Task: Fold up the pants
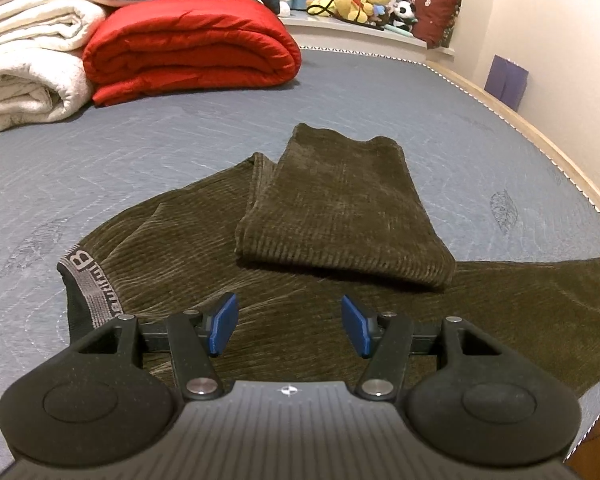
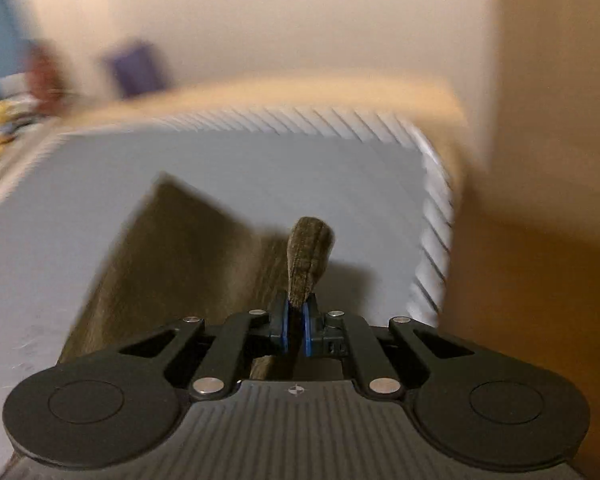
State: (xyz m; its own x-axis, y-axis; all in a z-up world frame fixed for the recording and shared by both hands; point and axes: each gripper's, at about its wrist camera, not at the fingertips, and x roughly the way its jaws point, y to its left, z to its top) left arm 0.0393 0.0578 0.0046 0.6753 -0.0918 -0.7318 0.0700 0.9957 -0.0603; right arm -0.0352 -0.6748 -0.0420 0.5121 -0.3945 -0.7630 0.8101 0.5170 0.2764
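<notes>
Pants [image 1: 220, 248] of dark olive corduroy lie spread on the bed [image 1: 380, 92], with one leg [image 1: 340, 208] folded back over the rest so its hem end rests on top, near the middle of the cloth. I see the grey waistband [image 1: 88, 280] with its printed lettering at the left end of the garment, close to my left gripper [image 1: 288, 324]. That gripper hovers low over the corduroy with its jaws wide apart and nothing between the blue pads [image 1: 224, 324].

My right gripper [image 2: 296, 328] has its jaws pressed together on a fold of the same olive fabric [image 2: 310, 264], which stands up in a rounded tab just past the pads. The right wrist view is smeared by motion, so I can only say the rest of the pants probably trails down and to the left across the grey-blue bed cover [image 2: 260, 160], near the bed's corner.

Beyond the pants, at the far left of the bed, sit a folded red quilt [image 1: 192, 48] and, touching it on its left, a stack of white blankets [image 1: 28, 60]. A heap of stuffed toys [image 1: 360, 0] sits on a ledge behind the bed, with a dark red cushion [image 1: 438, 12] beside them. A purple sheet [image 1: 506, 80] leans against the wall at right.
</notes>
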